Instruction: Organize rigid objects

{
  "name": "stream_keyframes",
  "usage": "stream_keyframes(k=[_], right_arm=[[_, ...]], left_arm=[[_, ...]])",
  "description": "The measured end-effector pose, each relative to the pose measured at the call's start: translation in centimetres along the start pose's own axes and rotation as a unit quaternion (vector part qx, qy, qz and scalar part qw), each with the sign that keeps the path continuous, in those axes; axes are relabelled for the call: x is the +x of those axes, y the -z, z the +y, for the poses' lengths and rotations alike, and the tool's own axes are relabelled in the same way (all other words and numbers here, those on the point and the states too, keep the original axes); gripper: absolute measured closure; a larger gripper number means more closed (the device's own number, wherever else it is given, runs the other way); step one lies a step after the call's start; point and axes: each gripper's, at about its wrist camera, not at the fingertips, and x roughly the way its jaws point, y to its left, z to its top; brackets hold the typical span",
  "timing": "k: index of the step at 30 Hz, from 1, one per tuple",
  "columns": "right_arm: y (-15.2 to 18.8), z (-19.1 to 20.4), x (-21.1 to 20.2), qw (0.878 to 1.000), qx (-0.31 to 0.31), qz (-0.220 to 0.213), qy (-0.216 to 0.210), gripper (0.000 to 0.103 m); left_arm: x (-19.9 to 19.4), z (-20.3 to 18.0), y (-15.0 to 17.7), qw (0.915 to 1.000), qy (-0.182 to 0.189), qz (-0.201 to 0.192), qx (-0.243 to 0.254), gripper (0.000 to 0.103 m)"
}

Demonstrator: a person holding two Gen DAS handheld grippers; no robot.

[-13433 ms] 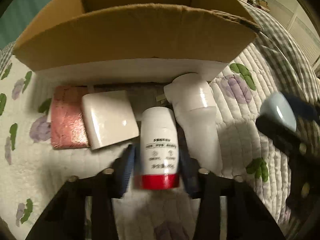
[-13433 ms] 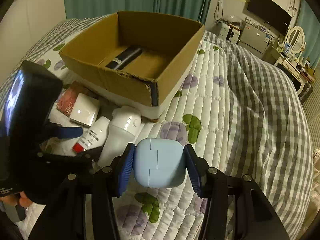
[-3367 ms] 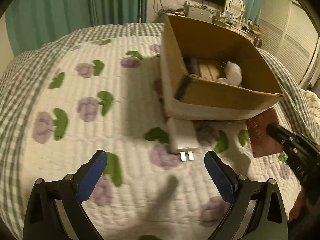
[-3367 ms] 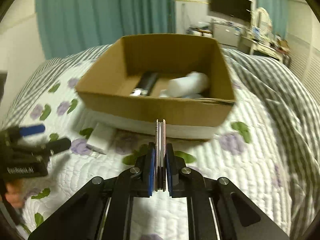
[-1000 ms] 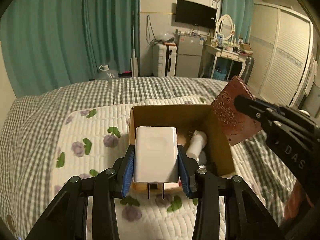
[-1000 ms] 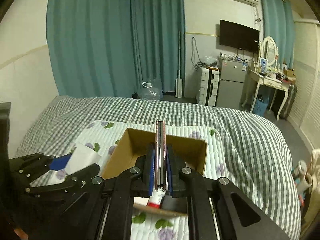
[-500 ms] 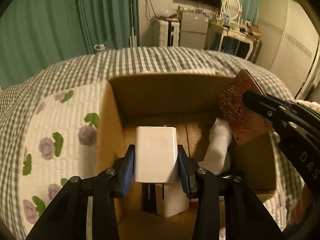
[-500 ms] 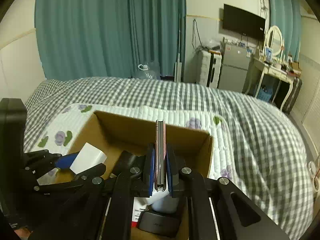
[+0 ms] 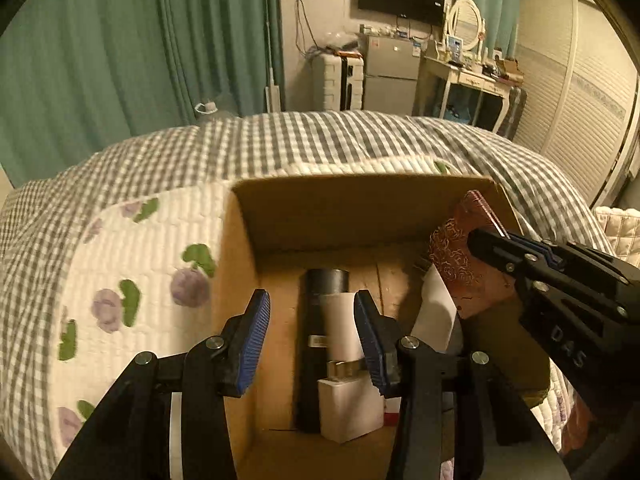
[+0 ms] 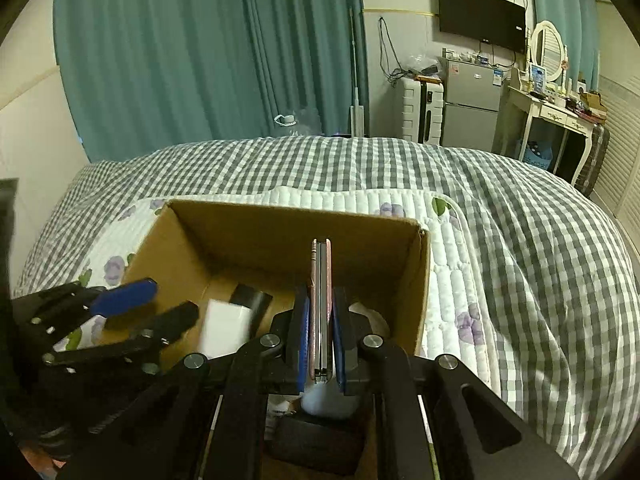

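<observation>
My left gripper (image 9: pixel 312 330) gapes empty over the cardboard box (image 9: pixel 352 208), while the right gripper (image 10: pixel 320 344), clamped on the thin pink case (image 10: pixel 321 304), risks dropping it edge-first onto the white charger (image 9: pixel 348 412).

My right hand-held gripper (image 10: pixel 320 340) hides most of the white bottle (image 10: pixel 328 400) at lower centre, and the pink patterned case (image 10: pixel 321 312) shows edge-on only. The white charger (image 10: pixel 226 326) at centre left is motion-blurred. In the left view, my left hand-held gripper (image 9: pixel 312 336) covers part of the black tube (image 9: pixel 320 320); the cardboard box (image 9: pixel 360 208) runs out of frame below.
</observation>
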Motion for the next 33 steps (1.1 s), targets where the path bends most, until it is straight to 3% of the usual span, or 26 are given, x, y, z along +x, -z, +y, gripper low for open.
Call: stream_keyframes(k=[7, 13, 17, 24, 33], right_arm=[[-1.5, 1.8, 2.3, 1.0, -0.004, 0.021, -0.016, 0.094], [-1.3, 2.9, 5.4, 0.999, -0.005, 0.047, 0.0, 0.092], [-1.8, 3.0, 5.3, 0.999, -0.009, 0.04, 0.011, 0.077], [-3.8, 1.9, 0.2, 0.998, -0.021, 0.008, 0.057, 0.074], [-4.8, 2.5, -12.2, 0.995, -0.05, -0.033, 0.086, 0.071]], left_arm=[[-1.3, 1.9, -0.2, 0.9996, -0.018, -0.011, -0.018, 0.057], [-0.4, 2.9, 0.4, 0.9994, -0.031, -0.006, -0.015, 0.057], [-0.3, 3.2, 0.8, 0.9994, -0.03, -0.002, -0.017, 0.057], [-4.3, 2.1, 0.4, 0.9994, -0.027, -0.02, -0.009, 0.057], [-15.1, -0.1, -0.6, 0.9956, -0.016, -0.092, 0.009, 0.053]])
